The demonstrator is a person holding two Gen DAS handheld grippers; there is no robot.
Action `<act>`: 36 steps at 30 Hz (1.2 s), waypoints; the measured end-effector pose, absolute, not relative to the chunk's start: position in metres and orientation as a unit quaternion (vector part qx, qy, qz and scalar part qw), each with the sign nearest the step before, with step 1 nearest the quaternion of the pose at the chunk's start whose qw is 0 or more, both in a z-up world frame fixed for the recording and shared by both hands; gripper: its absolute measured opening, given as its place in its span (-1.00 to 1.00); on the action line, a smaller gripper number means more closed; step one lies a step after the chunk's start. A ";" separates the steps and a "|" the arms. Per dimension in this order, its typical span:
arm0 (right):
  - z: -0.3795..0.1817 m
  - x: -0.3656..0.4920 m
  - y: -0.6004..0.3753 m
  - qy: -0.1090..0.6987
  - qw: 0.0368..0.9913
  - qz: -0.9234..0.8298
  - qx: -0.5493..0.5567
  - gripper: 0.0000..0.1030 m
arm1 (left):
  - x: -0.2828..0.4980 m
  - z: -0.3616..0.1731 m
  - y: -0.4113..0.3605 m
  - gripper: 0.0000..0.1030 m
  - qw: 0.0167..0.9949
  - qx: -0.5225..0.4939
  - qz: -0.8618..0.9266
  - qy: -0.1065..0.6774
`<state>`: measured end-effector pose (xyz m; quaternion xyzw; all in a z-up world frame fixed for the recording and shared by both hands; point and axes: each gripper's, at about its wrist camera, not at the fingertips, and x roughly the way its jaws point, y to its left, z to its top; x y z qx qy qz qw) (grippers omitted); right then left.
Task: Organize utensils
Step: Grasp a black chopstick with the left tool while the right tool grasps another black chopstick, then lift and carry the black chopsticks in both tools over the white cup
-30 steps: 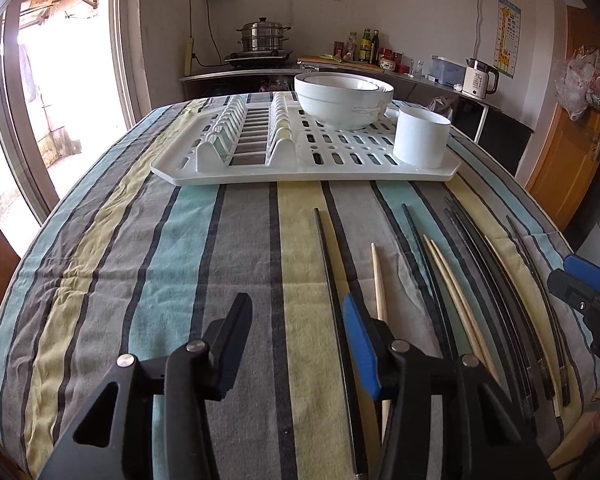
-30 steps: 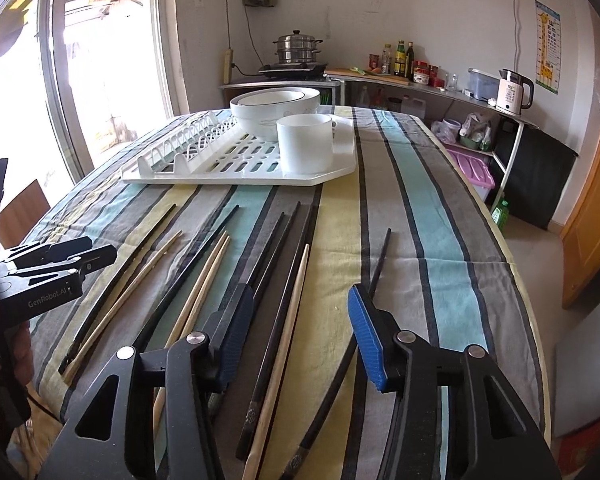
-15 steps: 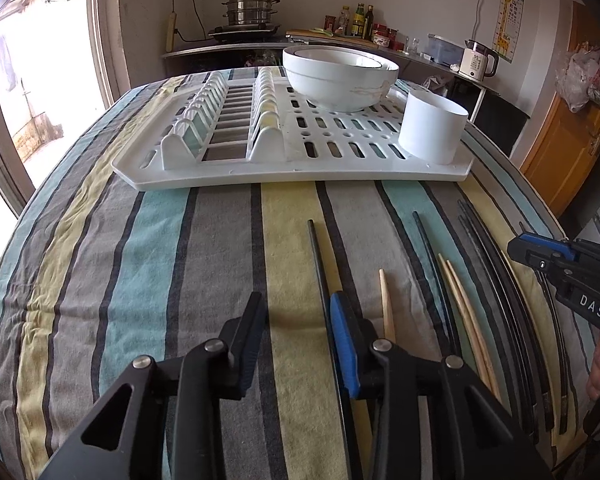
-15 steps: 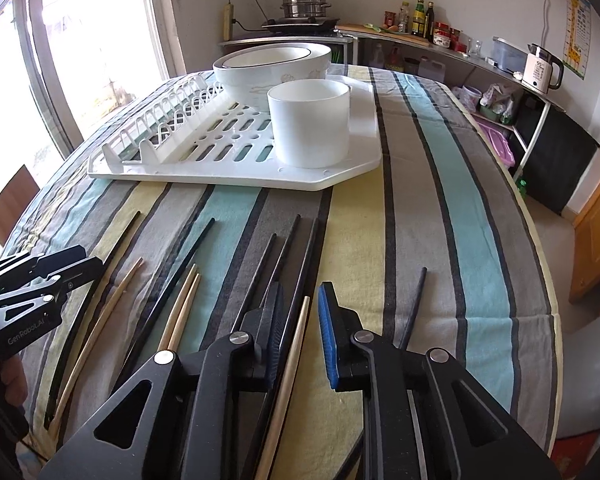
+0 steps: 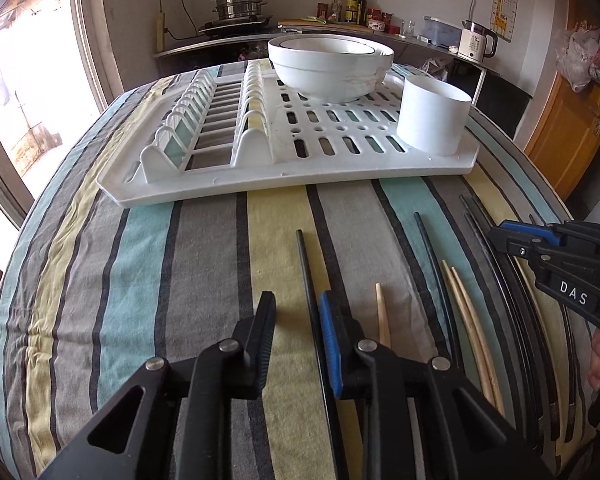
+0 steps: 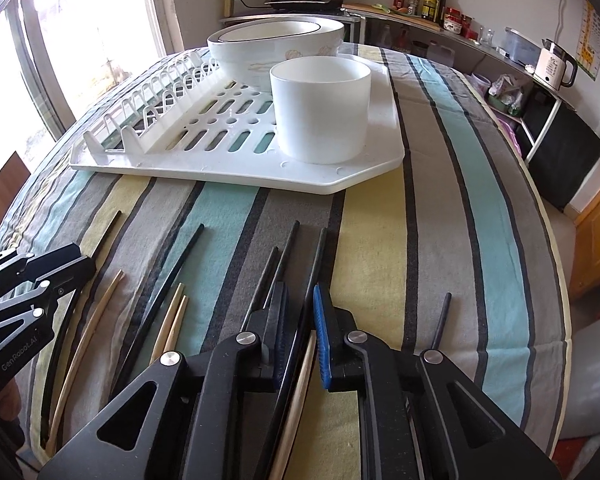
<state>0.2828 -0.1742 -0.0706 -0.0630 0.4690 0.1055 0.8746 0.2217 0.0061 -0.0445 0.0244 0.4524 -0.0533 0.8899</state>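
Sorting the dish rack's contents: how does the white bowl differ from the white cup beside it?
The bowl is wide with sloping sides; the cup is narrower and straight-walled. The bowl has a dark rim line and a faint pattern; the cup is plain. The bowl holds a second bowl nested inside; the cup looks empty. The bowl sits farther back on the rack. Both are white, upright and on the rack's slotted part.

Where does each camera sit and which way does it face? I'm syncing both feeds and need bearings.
Left wrist: rides the left gripper, facing the dish rack across the striped table; its fingers straddle a black chopstick; the right gripper shows at right.
Right wrist: rides the right gripper, facing the white cup; the left gripper shows at left.
Shared: rack, cup, bowls, chopsticks.
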 end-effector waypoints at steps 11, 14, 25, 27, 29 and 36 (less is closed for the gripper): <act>-0.070 0.289 -0.173 0.476 0.871 0.108 -0.059 -0.89 | 0.225 -0.045 0.001 -0.87 0.891 0.045 -0.057 0.448; -0.062 0.285 -0.176 0.467 0.876 0.112 -0.046 -0.89 | 0.225 -0.045 0.002 -0.89 0.891 0.039 -0.067 0.448; -0.012 0.245 -0.185 0.405 0.903 0.145 -0.011 -0.90 | 0.201 -0.005 0.006 -0.90 0.909 0.024 -0.101 0.405; -0.001 0.238 -0.187 0.392 0.908 0.150 -0.005 -0.90 | 0.195 0.006 0.008 -0.90 0.913 0.019 -0.107 0.394; 0.011 0.232 -0.189 0.379 0.912 0.155 0.001 -0.90 | 0.188 0.019 0.011 -0.90 0.918 0.014 -0.110 0.382; 0.047 0.209 -0.192 0.327 0.929 0.172 0.014 -0.91 | 0.170 0.059 0.022 -0.90 0.932 -0.001 -0.123 0.341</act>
